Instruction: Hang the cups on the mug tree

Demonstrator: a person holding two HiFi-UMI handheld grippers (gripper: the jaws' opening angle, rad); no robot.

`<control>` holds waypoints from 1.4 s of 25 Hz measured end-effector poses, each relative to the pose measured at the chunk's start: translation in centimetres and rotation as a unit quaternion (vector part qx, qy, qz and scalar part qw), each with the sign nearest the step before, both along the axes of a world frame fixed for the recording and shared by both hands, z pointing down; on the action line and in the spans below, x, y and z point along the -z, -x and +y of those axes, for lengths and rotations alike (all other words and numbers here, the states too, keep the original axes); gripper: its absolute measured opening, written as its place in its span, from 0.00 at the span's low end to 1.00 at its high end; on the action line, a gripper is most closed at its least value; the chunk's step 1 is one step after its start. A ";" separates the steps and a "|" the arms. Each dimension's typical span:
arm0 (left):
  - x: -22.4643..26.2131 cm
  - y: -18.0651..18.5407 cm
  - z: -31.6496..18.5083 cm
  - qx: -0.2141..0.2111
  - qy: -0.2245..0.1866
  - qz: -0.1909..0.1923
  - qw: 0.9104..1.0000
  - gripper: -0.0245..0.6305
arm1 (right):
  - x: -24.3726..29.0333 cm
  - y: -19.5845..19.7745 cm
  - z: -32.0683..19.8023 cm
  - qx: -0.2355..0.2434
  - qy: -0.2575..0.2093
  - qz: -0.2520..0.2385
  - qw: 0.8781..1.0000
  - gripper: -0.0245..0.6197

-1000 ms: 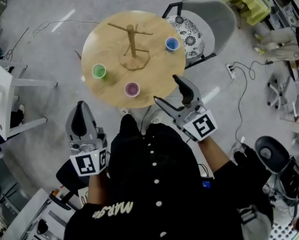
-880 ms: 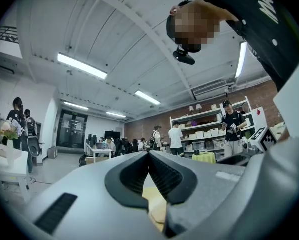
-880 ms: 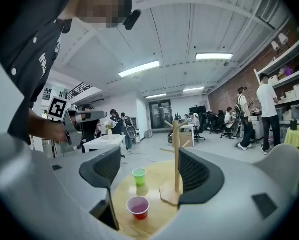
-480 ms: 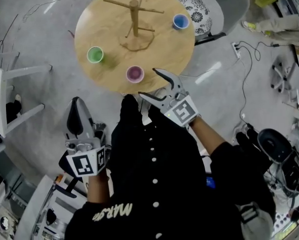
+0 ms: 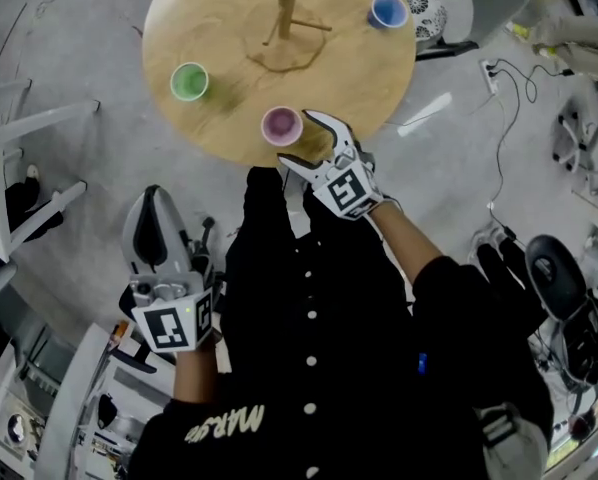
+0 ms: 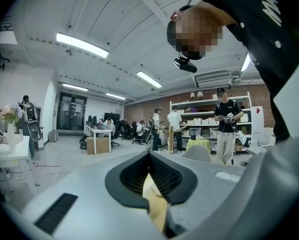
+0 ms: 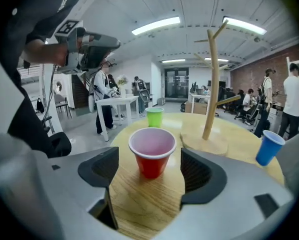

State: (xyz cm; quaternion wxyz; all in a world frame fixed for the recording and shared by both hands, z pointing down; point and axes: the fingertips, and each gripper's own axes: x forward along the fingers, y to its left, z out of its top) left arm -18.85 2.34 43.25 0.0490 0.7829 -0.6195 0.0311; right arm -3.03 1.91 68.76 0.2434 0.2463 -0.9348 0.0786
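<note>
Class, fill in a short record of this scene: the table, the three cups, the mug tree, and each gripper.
Table: round, wooden
Mug tree: upright, mid-table, no cups hung
Cups: green cup, red cup, blue cup, all upright on the table
Right gripper: fingers opening, red cup between them, untouched
Left gripper: shut, held low, away from the table

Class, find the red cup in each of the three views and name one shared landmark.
Head view: red cup at the table's near edge, upper middle.
Left gripper view: not in it.
Right gripper view: red cup at centre, slightly low.
Shared landmark: the mug tree, beyond the cup in head and right gripper views.
</note>
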 end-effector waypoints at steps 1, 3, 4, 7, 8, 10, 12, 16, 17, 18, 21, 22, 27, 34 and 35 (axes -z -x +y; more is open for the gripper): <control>-0.4 0.3 0.0 -0.002 0.003 -0.007 1.000 0.03 | -0.8 0.3 -0.1 0.007 -0.005 0.011 1.000 0.62; -1.1 0.7 0.0 -0.003 0.009 -0.015 1.000 0.03 | -1.9 0.8 -0.4 0.021 -0.014 0.029 0.999 0.63; -1.3 0.8 0.0 -0.002 0.012 -0.016 1.000 0.03 | -2.3 1.1 -0.5 0.024 -0.016 0.035 0.999 0.63; -1.8 0.9 -0.1 -0.001 0.018 -0.015 1.000 0.03 | -3.1 1.6 -1.0 0.026 -0.018 0.042 0.999 0.64; -2.0 0.9 -0.1 -0.001 0.020 -0.015 1.000 0.03 | -3.3 1.8 -1.1 0.026 -0.019 0.043 0.999 0.65; -2.1 1.0 -0.2 -0.002 0.022 -0.015 1.000 0.03 | -3.6 2.1 -1.4 0.025 -0.022 0.041 0.999 0.65; -2.2 1.1 -0.4 -0.002 0.021 -0.014 1.000 0.03 | -3.4 2.6 -1.9 0.023 -0.029 0.035 0.999 0.64; -2.0 0.9 -1.2 -0.004 0.016 -0.006 1.000 0.03 | -2.1 2.7 -2.9 0.008 -0.039 0.023 0.999 0.50; -1.8 0.7 -1.4 -0.004 0.015 -0.001 1.000 0.03 | -1.8 2.4 -3.1 0.004 -0.038 0.023 0.999 0.49; -1.5 0.5 -1.7 -0.004 0.012 0.004 1.000 0.03 | -1.5 2.1 -3.2 0.001 -0.038 0.025 0.999 0.49; 0.0 -0.2 -2.1 -0.007 0.003 0.012 1.000 0.03 | 0.0 0.8 -3.8 -0.006 -0.044 0.036 0.998 0.49; 0.5 -0.3 -2.1 -0.009 -0.002 0.012 1.000 0.03 | 0.6 0.2 -4.1 -0.010 -0.048 0.040 0.998 0.49; 3.1 -0.7 -2.2 -0.015 -0.027 0.018 0.999 0.03 | 3.2 -3.7 -7.2 -0.056 -0.065 0.071 0.994 0.49; 6.5 -1.5 -2.6 -0.018 -0.058 0.019 0.998 0.03 | 3.7 -7.8 -12.9 -0.093 -0.044 0.123 0.987 0.49; 6.8 -1.4 -2.6 -0.017 -0.060 0.021 0.998 0.03 | 3.7 -8.1 -13.7 -0.098 -0.039 0.126 0.986 0.49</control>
